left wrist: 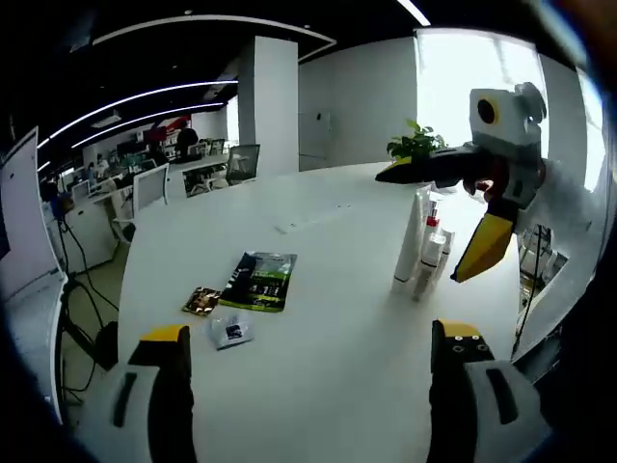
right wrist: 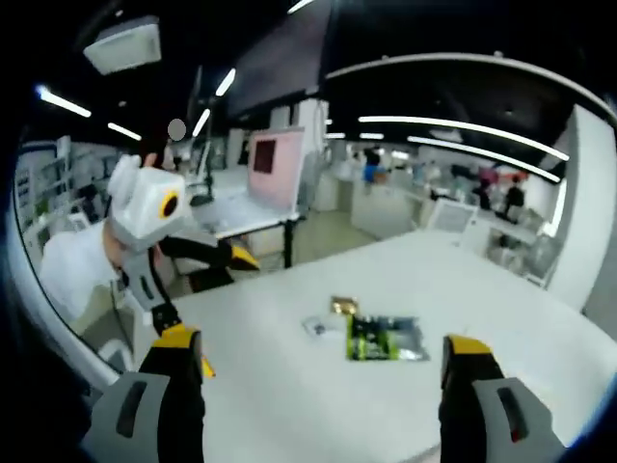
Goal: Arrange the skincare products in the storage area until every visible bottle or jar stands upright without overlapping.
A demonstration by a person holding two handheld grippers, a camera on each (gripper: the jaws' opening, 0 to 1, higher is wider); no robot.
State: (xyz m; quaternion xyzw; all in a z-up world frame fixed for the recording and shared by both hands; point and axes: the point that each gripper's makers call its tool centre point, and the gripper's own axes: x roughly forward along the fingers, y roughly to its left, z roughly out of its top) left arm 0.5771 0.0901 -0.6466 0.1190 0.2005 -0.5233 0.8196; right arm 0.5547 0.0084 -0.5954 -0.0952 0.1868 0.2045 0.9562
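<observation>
We hold both hand-held grippers wide and empty; our right hand-held gripper (left wrist: 453,227) should close gently around the upright bottles (left wrist: 421,253), right of frame, without toppling them.

White skincare bottles (left wrist: 422,253) stand upright in a tight cluster on the white table (left wrist: 337,328). One wears a red cap.

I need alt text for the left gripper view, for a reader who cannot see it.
The right gripper, jaws open, reaches from the right toward upright white bottles on a white table. The left gripper is open and empty in front; a green packet and two small sachets lie flat at left.
</observation>
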